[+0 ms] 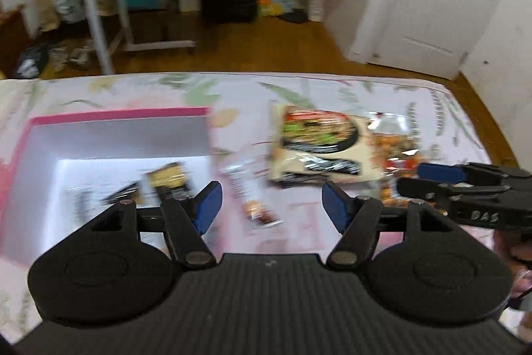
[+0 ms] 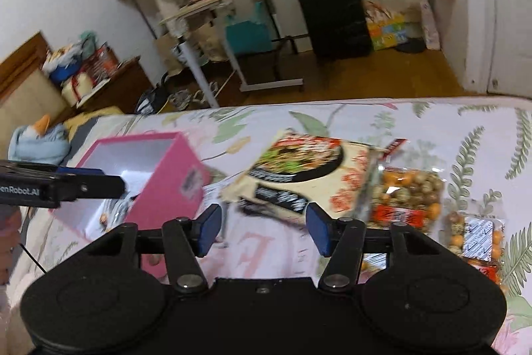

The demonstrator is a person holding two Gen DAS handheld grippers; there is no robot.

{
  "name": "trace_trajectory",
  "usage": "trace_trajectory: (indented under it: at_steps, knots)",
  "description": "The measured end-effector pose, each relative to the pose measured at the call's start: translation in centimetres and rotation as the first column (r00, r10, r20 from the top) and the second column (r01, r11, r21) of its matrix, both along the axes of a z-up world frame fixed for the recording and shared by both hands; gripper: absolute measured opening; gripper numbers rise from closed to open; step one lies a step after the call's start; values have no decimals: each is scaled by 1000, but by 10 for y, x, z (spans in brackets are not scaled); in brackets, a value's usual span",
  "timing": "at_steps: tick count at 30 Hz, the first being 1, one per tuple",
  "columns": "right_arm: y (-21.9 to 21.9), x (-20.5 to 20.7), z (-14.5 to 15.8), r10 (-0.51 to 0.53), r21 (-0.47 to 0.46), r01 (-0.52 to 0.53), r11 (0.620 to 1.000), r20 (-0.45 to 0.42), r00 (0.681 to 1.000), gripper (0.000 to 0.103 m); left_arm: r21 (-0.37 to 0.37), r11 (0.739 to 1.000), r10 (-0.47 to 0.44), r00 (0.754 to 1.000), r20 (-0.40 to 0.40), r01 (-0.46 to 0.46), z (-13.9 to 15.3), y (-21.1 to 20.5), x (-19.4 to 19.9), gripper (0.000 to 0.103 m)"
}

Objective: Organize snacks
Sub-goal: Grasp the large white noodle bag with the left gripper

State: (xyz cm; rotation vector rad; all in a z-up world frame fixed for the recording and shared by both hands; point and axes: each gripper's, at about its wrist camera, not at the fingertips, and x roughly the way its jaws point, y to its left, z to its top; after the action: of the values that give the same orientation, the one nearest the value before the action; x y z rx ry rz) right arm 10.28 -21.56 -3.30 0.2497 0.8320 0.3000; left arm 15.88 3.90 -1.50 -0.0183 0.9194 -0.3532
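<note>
surface: bed with a floral pink-and-green printed sheet [image 2: 432, 122]; all snacks and the box lie on it.
box: open pink cardboard box with white inside [image 1: 109, 115], far left on the bed; a few dark and yellow packets already lie in it, blurred, can't read them.
left gripper [image 1: 268, 202]: mine, jaws spread wide, nothing between the blue pads; hovers just right of the box's near corner, above the sheet.
right gripper [image 2: 262, 227]: mine, jaws also wide, empty; hovers over bare sheet, near edge of the noodle pack just ahead of it.
snack under left: small clear slim sachet with brown-orange contents [image 1: 252, 198], lies on the sheet directly ahead of and between my left jaws; long axis runs roughly away from me, tilted a bit, so the jaws straddle it across its narrow side.
noodle pack: large flat beige packet printed with a noodle dish on a black plate [image 2: 306, 168], middle of bed, right of the box, skewed, left corner nearest the box.
nut bags: clear bag of mixed orange and brown coated nuts with red label [image 2: 405, 192] touching the noodle pack's right edge; a second, smaller one [image 2: 475, 242] just right of it.
key relation: sachet is nearer my left gripper than my right; box sits immediately left of it, so a short leftward carry.
step (my guess): drop left onto the sachet, then the box; most snacks are still outside.
risk: thin film may slip or snag the sheet.
</note>
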Motion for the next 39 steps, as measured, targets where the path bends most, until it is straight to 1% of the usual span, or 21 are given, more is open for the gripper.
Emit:
trace_trajectory:
  at_steps: [2, 4, 7, 10, 12, 14, 16, 18, 20, 23, 24, 25, 26, 28, 29, 30, 32, 33, 35, 37, 39]
  knots:
    - [-13, 11, -14, -37, 28, 38, 999, -18, 999, 68, -26, 999, -20, 999, -34, 19, -7, -20, 20, 66]
    - [-24, 23, -31, -79, 52, 82, 995, -49, 996, 75, -46, 999, -33, 997, -68, 30, -18, -36, 47, 66]
    - [-33, 41, -54, -145, 50, 150, 987, -88, 986, 76, -6, 999, -41, 994, -98, 40, -39, -58, 86, 66]
    - [-39, 58, -71, -133, 97, 146, 984, -125, 983, 76, 52, 997, -55, 991, -121, 61, -64, -76, 121, 66]
    - [-41, 68, -79, -136, 126, 154, 980, -146, 980, 76, 65, 995, -62, 987, -151, 73, -81, -81, 139, 66]
    - [-42, 77, -88, -163, 125, 186, 975, -175, 971, 76, 69, 995, -55, 982, -182, 69, -95, -84, 153, 66]
    - [-42, 83, -94, -181, 115, 205, 972, -189, 965, 76, 47, 998, -35, 981, -192, 45, -107, -83, 164, 66]
    - [-40, 86, -96, -171, 120, 195, 973, -183, 968, 76, 65, 998, -1, 978, -208, 15, -118, -82, 173, 66]
    - [-38, 88, -97, -155, 131, 178, 975, -169, 973, 76, 42, 999, -7, 969, -245, 18, -127, -79, 179, 68]
    - [-34, 95, -105, -138, 129, 162, 978, -177, 975, 77, 4, 1000, -20, 959, -282, 22, -131, -74, 182, 71]
    - [-31, 96, -107, -135, 121, 157, 980, -173, 976, 77, -16, 1000, -14, 949, -315, 10, -132, -70, 183, 74]
    - [-32, 95, -106, -134, 113, 153, 982, -164, 977, 73, -41, 999, -3, 935, -354, -12, -136, -66, 183, 80]
    - [-30, 94, -104, -139, 98, 155, 983, -158, 978, 67, -75, 997, 2, 917, -399, -34, -141, -61, 183, 84]
    - [-29, 94, -105, -136, 109, 156, 982, -170, 976, 54, -146, 986, -5, 874, -486, -75, -156, -53, 178, 85]
    - [-30, 95, -106, -137, 118, 160, 980, -184, 973, 52, -173, 980, -9, 855, -519, -94, -162, -51, 175, 85]
    - [-30, 95, -106, -134, 121, 159, 980, -188, 973, 49, -170, 981, -8, 859, -512, -93, -163, -53, 172, 84]
    - [-27, 93, -102, -116, 102, 137, 985, -186, 976, 46, -144, 989, -28, 892, -450, -42, -155, -60, 163, 77]
    - [-27, 92, -100, -108, 96, 128, 987, -190, 976, 43, -121, 993, -39, 905, -423, -13, -150, -65, 158, 76]
    - [-25, 87, -96, -93, 88, 111, 990, -191, 977, 42, -85, 996, -66, 923, -380, 37, -140, -71, 148, 72]
    - [-24, 80, -91, -82, 78, 98, 992, -193, 978, 42, -58, 994, -103, 931, -351, 88, -132, -76, 136, 70]
    - [-24, 72, -87, -64, 92, 85, 992, -206, 976, 42, -50, 990, -143, 926, -349, 134, -126, -79, 124, 68]
